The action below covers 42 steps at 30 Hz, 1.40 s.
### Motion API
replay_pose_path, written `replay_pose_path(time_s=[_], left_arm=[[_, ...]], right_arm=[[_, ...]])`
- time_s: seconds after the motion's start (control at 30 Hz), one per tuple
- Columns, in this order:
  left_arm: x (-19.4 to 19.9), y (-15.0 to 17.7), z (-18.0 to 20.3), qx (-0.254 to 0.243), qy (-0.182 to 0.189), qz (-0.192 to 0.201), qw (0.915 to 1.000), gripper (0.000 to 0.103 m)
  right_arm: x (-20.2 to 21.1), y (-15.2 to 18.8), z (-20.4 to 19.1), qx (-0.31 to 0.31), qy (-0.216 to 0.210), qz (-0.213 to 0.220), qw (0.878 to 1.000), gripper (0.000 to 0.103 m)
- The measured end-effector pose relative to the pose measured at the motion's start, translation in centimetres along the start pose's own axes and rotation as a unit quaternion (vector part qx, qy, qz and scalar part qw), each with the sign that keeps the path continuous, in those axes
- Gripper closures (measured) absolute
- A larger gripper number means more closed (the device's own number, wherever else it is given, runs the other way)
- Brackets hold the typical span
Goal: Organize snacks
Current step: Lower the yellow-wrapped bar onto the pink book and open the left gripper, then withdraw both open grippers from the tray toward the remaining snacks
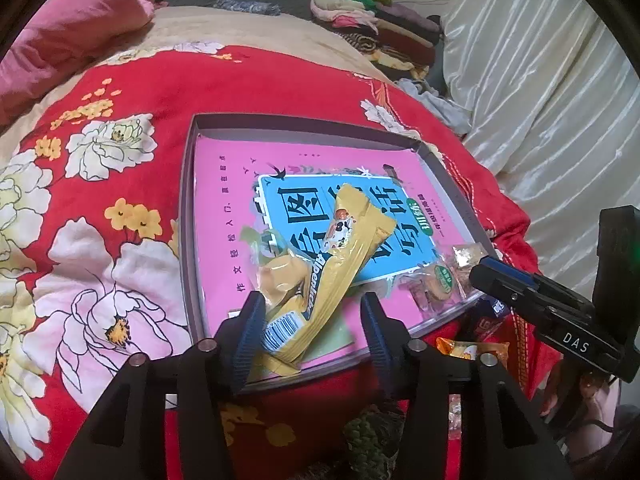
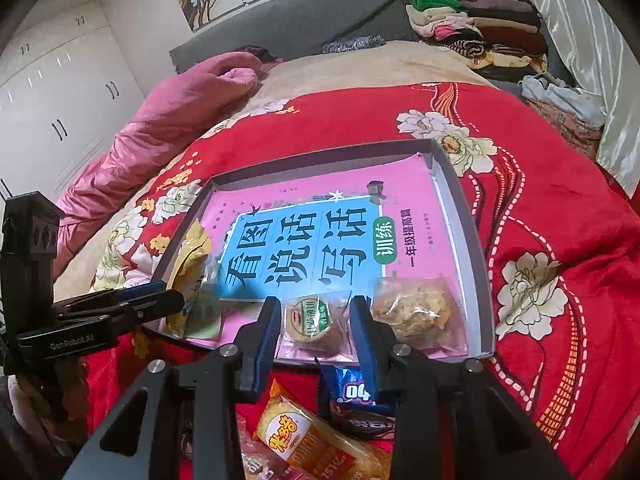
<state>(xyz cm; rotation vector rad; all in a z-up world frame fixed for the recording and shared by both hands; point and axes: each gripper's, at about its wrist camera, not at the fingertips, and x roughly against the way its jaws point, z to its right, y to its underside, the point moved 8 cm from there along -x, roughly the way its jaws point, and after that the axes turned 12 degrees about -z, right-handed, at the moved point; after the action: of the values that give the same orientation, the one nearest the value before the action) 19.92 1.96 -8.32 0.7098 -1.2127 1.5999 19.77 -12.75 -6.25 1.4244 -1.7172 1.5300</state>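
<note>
Left gripper (image 1: 310,322): jaws spread wide at lower centre of the left view, long yellow snack bar (image 1: 320,280) lying loose between them, its lower end against the left finger only; not clamped, so likely just set down. Small yellow packet (image 1: 276,276) tucked beside it. Both resting in the shallow box (image 1: 188,200), atop the pink book (image 1: 224,208) lining it.

Right gripper (image 2: 314,322): also parted, low centre of the right view, straddling a round cake in clear wrap (image 2: 310,322) without pinching. Just right, a bag of crumbly biscuits (image 2: 416,312), along the box's near edge, presumably grouped together. Lower frame, outside the box on the red quilt (image 2: 560,208): orange packet (image 2: 292,436) and blue packet (image 2: 356,404), probably awaiting sorting.
</note>
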Motion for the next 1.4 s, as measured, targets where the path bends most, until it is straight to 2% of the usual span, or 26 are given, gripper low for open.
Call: replay_pose_path(time_s=[0.23, 0.3, 0.63, 0.73, 0.9, 1.4], left_arm=[[0.7, -0.1, 0.0, -0.001, 0.001, 0.005, 1.0000, 0.048], [0.8, -0.1, 0.0, -0.001, 0.003, 0.006, 1.0000, 0.042], [1.9, 0.0, 0.9, -0.010, 0.003, 0.015, 0.9998, 0.034], [2.5, 0.0, 1.0, -0.013, 0.000, 0.019, 0.9997, 0.028], [3.2, 0.3, 0.9, -0.007, 0.006, 0.024, 0.9997, 0.028], [5.6, 1.2, -0.1, 0.002, -0.003, 0.049, 0.9988, 0.027]], right_arm=[[0.9, 0.0, 0.4, -0.006, 0.001, 0.012, 1.000, 0.061], [1.3, 0.0, 0.6, -0.007, 0.001, 0.016, 1.000, 0.060], [2.7, -0.1, 0.8, -0.008, -0.001, 0.035, 0.999, 0.053], [3.1, -0.2, 0.7, -0.007, -0.003, 0.041, 0.999, 0.051], [4.1, -0.3, 0.8, -0.007, -0.007, 0.055, 0.998, 0.048], [5.6, 0.7, 0.1, 0.005, -0.010, 0.069, 0.998, 0.047]])
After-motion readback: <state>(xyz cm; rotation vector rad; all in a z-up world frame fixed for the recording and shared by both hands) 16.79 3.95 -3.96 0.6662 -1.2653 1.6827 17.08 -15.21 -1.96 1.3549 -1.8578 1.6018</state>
